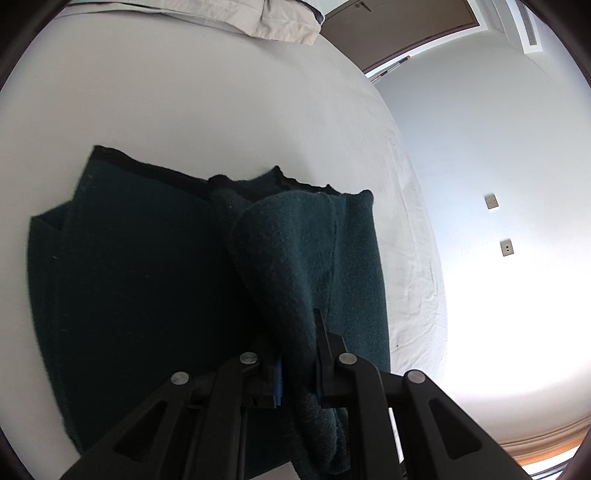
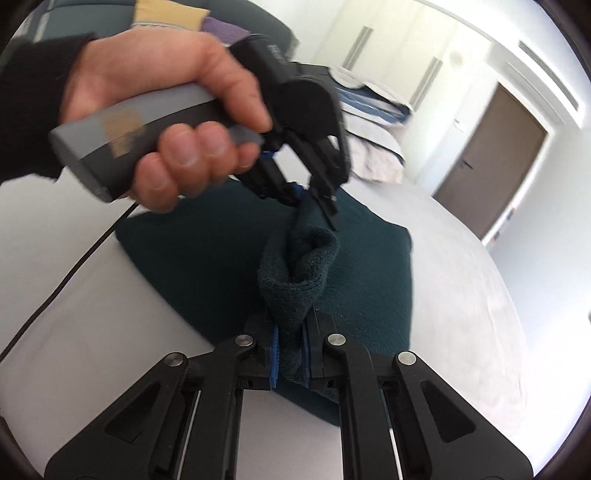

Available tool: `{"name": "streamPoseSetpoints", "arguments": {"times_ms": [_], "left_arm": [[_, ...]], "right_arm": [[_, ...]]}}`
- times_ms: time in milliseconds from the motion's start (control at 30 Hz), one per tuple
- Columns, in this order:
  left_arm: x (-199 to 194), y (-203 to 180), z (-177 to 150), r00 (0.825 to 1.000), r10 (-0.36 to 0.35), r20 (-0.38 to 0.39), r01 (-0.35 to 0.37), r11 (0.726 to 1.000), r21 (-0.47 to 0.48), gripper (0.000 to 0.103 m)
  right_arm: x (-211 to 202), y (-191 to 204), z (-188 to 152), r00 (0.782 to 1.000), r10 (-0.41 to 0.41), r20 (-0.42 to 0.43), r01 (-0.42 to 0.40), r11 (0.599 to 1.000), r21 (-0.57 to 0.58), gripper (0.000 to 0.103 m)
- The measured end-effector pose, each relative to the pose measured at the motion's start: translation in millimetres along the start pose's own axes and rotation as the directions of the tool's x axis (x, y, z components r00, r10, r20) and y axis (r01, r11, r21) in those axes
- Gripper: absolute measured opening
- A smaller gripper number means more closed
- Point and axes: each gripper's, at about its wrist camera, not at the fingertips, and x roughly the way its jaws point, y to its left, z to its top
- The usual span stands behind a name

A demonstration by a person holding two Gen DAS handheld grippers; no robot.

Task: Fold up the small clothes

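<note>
A dark green knitted garment (image 1: pixel 140 280) lies spread on the white bed. My left gripper (image 1: pixel 297 354) is shut on a raised fold of it, which rises in a cone between the jaws. In the right wrist view the same garment (image 2: pixel 369 266) lies flat, and my right gripper (image 2: pixel 291 350) is shut on the other end of the lifted fold (image 2: pixel 299 266). The left gripper (image 2: pixel 310 199), held by a hand, pinches the fold's far end just above the garment. The fold hangs slack between the two grippers.
The white bed sheet (image 1: pixel 221 103) runs all around the garment. Beige pillows (image 1: pixel 273 22) lie at the bed's head. A black cable (image 2: pixel 55 291) trails over the sheet at the left. A brown door (image 2: pixel 487 162) and white walls stand beyond the bed.
</note>
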Motion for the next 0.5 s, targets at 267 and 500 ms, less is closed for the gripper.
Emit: {"name": "streamPoseSetpoints", "arguments": {"times_ms": [267, 500], "left_arm": [[-25, 47, 12, 0.997, 0.072, -0.022, -0.071, 0.997, 0.005, 0.013], [-25, 63, 14, 0.996, 0.086, -0.024, -0.086, 0.996, 0.014, 0.013]], "right_arm": [[23, 40, 13, 0.995, 0.092, 0.038, -0.086, 0.986, -0.141, 0.007], [41, 49, 3, 0.991, 0.137, 0.002, -0.134, 0.974, -0.18, 0.007]]}}
